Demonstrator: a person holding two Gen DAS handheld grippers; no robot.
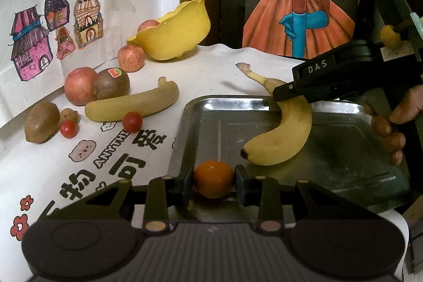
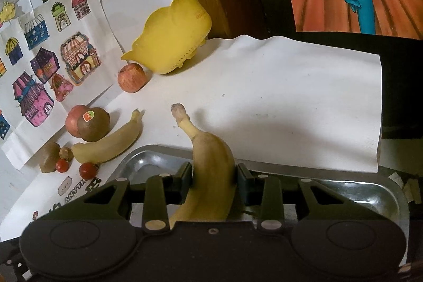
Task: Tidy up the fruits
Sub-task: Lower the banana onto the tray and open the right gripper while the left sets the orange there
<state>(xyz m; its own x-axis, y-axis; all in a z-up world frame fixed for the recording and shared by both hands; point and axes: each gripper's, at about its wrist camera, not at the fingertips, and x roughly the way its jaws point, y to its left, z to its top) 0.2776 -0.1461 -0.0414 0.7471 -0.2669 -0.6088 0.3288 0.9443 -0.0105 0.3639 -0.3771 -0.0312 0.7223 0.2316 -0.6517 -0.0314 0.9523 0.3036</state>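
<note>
Tray (image 1: pixel 201 107) rim near — cloth (image 2: pixel 290 86) beyond bare.

Left tool (image 1: pixel 214 183) grips an orange (image 1: pixel 213 178) over the tray (image 1: pixel 330 160) beside a banana (image 1: pixel 285 139).

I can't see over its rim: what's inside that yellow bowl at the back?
One reddish apple shows above the yellow bowl rim in the left wrist view. The wall hides the rest; the right wrist view shows only its outside.

Both wrist views look close along their tongs, sharing the tray (image 1: pixel 343 149).
</note>
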